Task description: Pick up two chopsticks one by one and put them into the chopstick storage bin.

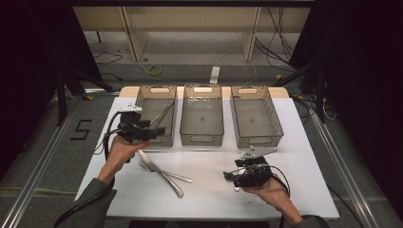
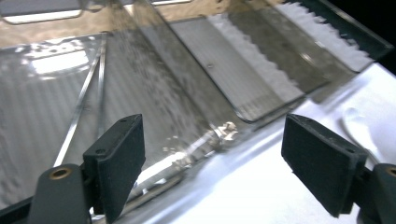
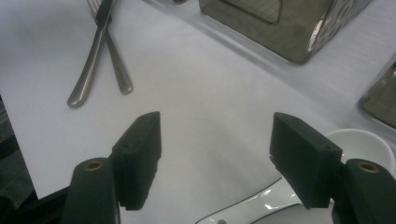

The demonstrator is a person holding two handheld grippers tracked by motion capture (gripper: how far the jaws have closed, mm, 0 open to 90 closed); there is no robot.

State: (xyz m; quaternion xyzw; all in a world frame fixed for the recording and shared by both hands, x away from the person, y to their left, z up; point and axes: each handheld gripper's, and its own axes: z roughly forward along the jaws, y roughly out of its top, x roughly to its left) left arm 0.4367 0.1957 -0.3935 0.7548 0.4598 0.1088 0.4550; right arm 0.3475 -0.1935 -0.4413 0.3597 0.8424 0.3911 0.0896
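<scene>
Table (image 1: pixel 209 190) – white top, three bins (image 1: pixel 202 114) at back, dark room, both grippers' jaws spread – empty.

Table: white top (image 1: pixel 209 190)
Bins: three clear ones (image 1: pixel 202 115) along far edge
Cutlery: crossed fork (image 1: pixel 166 173) and knife (image 1: pixel 160 173), near left
</scene>
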